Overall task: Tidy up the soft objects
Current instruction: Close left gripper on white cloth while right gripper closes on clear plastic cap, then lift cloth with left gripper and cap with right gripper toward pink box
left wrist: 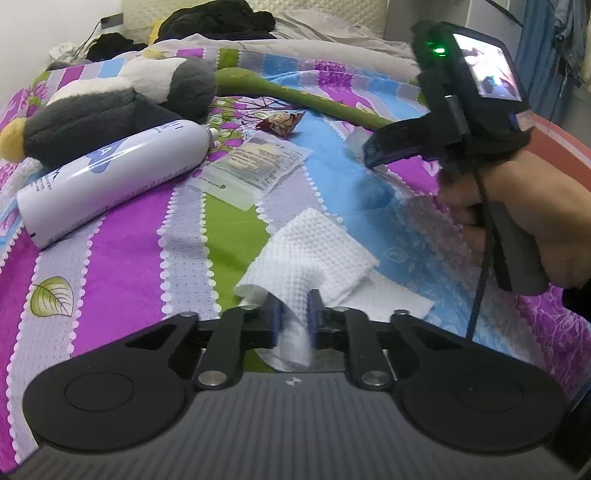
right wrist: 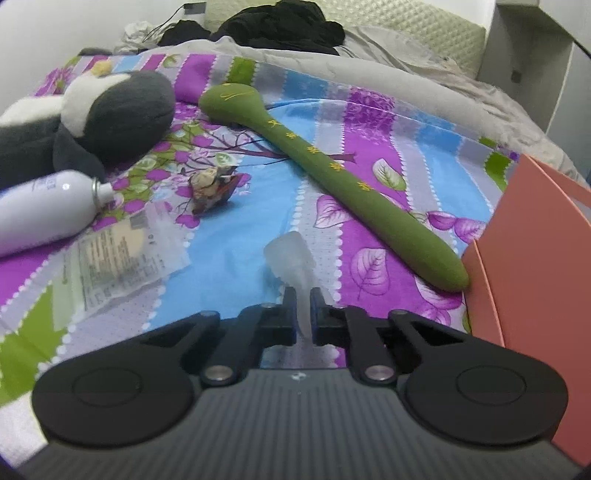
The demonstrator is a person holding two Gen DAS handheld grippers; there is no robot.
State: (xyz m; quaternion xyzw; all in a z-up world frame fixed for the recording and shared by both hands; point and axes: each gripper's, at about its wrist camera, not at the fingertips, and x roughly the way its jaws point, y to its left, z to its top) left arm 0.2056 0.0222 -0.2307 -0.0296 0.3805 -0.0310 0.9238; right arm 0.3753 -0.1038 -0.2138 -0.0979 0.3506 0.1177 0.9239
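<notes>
My left gripper (left wrist: 293, 314) is shut on a white paper towel (left wrist: 314, 243) that lies partly on the striped bedspread (left wrist: 122, 258). My right gripper (right wrist: 303, 312) is shut on a clear soft plastic piece (right wrist: 290, 254), held just above the bedspread (right wrist: 240, 258); the right gripper also shows in the left wrist view (left wrist: 373, 155). A grey and white plush penguin (left wrist: 110, 107) lies at the left and shows in the right wrist view (right wrist: 92, 118) too. A long green soft stick (right wrist: 332, 173) lies diagonally across the bed.
A white spray can (left wrist: 110, 181) lies beside the plush. A clear packet with a printed label (left wrist: 251, 166) and a small snack wrapper (left wrist: 280, 122) lie mid-bed. A pink box (right wrist: 535, 251) stands at the right edge. Black clothes (right wrist: 280, 26) are piled at the headboard.
</notes>
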